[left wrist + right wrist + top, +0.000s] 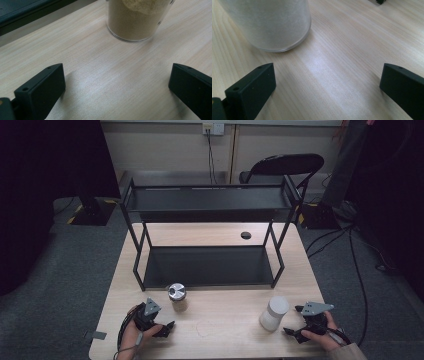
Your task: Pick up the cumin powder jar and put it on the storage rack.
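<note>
1. The clear jar (176,296) with a shiny metal lid stands upright on the wooden table (225,332), just in front of the black shelf rack's (207,202) lower tier. The left gripper view shows its lower half, packed with a tan powder (132,22).
2. A second container, the white frosted jar (274,313), stands upright on the right side of the table, well apart from the first.
3. The left gripper (165,329) rests low on the table, near the clear jar and a little toward the person. Its jaws stand wide apart with nothing but bare wood between them.
4. The right gripper (295,330) sits just beside the white frosted jar (267,25), on its right. Its jaws are wide apart too and hold nothing; the jar lies ahead and off to one side of them.
5. Neither jar is lined up between its gripper's jaws yet. I judge that a straight push forward could catch a jar wall with one jaw and knock it sideways or over.
6. The clear jar's smooth wall looks slippery; a grip placed too low or too light might let it slide or tip as it lifts.
7. The rack's posts and lower tier stand close behind, so a raised jar could strike the frame.
</note>
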{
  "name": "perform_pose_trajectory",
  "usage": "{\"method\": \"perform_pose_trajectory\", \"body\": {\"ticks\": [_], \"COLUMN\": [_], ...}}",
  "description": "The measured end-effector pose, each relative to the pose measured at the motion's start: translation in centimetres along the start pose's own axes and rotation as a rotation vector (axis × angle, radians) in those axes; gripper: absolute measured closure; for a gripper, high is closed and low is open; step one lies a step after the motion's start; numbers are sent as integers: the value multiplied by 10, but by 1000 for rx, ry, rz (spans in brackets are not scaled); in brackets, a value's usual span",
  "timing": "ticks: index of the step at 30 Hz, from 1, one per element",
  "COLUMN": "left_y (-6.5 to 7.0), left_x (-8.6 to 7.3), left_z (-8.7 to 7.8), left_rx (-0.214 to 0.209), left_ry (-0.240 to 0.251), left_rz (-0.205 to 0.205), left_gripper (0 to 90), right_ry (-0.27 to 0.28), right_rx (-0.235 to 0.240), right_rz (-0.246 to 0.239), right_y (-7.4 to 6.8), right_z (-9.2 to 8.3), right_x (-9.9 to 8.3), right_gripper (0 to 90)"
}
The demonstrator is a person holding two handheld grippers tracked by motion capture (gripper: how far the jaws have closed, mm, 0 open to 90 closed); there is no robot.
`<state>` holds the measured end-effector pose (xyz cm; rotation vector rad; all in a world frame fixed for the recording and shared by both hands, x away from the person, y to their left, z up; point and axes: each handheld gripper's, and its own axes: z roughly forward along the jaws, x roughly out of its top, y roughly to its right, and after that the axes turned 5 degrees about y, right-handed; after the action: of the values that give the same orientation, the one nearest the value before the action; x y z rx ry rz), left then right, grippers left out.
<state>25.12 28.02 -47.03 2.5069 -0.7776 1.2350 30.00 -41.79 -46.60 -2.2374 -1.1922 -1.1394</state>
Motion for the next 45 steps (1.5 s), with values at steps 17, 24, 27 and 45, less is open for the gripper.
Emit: {"method": "perform_pose_trajectory", "body": {"ticks": [17,24,27,45], "left_y": [2,3,1,-1], "left_x": [3,3,2,13], "left_z": [0,0,0,-5], "left_rx": [11,15,10,-51], "left_ry": [-11,-9,-3,62], "left_rz": [-7,-13,-21,-22], "left_gripper": [0,0,16,13], "right_ry": [0,0,0,1], "right_rx": [0,0,0,0], "right_rz": [1,0,0,0], "right_y": [0,0,0,0], "right_z": [0,0,0,0], "right_x": [0,0,0,0], "right_gripper": [0,0,0,0]}}
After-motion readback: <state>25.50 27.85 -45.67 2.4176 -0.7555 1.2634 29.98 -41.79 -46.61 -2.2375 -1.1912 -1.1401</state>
